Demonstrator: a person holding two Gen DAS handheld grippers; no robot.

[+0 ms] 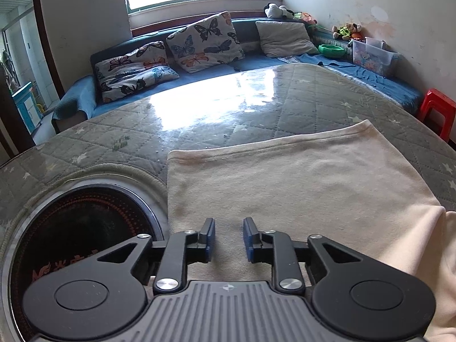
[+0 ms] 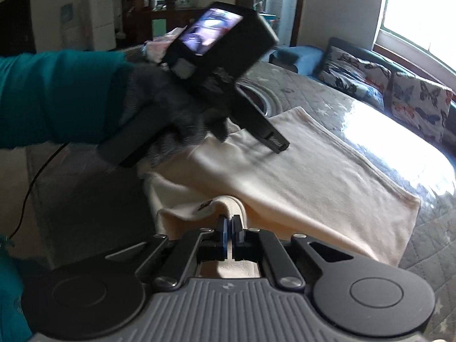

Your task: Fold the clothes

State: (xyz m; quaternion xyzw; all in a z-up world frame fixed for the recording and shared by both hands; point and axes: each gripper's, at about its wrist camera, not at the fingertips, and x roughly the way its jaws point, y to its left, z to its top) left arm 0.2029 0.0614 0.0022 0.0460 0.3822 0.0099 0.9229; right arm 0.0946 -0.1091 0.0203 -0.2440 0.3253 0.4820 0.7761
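- cream garment (image 1: 299,179) lies spread flat on the quilted tabletop (image 1: 199,119).
- left gripper (image 1: 228,238) hovers over its near edge, fingers apart.
- right gripper (image 2: 228,228) is clamped on a raised fold of the garment.

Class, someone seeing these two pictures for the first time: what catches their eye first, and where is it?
The cream garment spread flat on the quilted table, with the open left gripper above its near edge. Then the right gripper, shut on a fold of the cloth, and the butterfly cushions under the window.

Teal sleeve (image 2: 57,97), dark glove (image 2: 171,111), black tool (image 1: 228,236)
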